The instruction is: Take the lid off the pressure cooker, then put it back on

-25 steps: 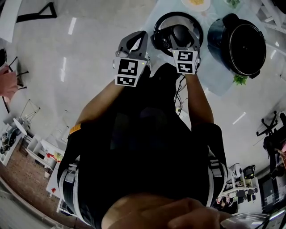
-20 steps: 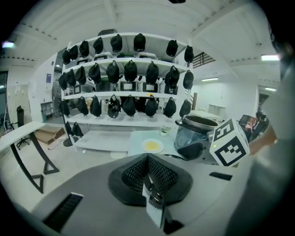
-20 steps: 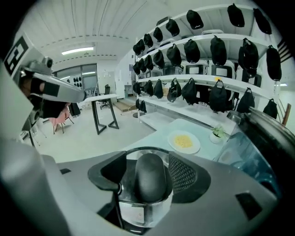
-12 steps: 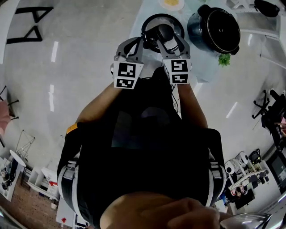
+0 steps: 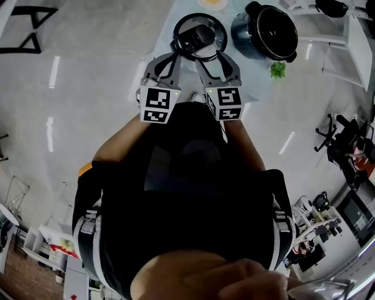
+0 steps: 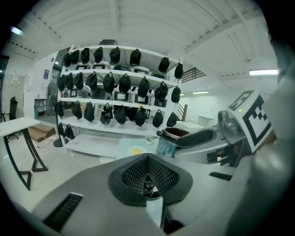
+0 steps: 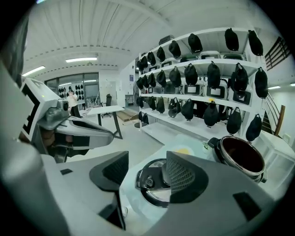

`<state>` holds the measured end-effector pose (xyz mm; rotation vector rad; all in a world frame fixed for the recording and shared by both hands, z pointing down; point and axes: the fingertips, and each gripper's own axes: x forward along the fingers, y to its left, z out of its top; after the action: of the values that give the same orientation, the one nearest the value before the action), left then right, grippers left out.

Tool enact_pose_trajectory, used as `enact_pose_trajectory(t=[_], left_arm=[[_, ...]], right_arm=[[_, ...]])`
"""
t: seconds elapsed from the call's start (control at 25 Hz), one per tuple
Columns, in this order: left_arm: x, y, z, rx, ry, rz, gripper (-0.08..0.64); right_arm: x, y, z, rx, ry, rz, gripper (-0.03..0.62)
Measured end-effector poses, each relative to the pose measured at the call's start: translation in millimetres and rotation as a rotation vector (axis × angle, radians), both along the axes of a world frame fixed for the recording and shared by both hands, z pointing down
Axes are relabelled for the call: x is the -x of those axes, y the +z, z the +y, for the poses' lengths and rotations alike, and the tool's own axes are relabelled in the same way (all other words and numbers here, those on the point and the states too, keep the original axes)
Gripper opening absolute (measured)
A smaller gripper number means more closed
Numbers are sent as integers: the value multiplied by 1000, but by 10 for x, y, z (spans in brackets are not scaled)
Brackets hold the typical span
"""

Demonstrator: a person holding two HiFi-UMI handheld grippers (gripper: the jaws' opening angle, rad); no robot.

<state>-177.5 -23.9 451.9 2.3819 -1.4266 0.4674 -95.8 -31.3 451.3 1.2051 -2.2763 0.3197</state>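
left hand-held gripper (image 6: 147,171): jaws together | right hand-held gripper (image 7: 146,171): jaws apart, just been closing, nothing between

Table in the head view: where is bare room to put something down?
Bare table lies at the near edge, between the lid and the small plant. The far side is crowded: lid, pot and plate stand close.

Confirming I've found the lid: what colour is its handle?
The handle is black, on a silvery lid; best in right gripper view.
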Motion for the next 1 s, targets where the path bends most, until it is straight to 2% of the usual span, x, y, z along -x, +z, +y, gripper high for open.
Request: enact_pose_trajectory(t=[0.2,0.44,0.68,1.0], left_arm=[[-247,-229,204,-28,-70,20,7],[-805,-499,611,-66,-132,-7,8],[-1230,-552,1004,-81,-230,-27,8],[-1527,-654,1366,-99,-286,-69,8]], right_arm=[[-218,-258,159,-52,-50,-55,272],[-662,-477,518,-71,-133,-97,272],[-1046,-499,902,-75,-234,-140,272],[-1384,-564,1223,-71,-299,-143,272]])
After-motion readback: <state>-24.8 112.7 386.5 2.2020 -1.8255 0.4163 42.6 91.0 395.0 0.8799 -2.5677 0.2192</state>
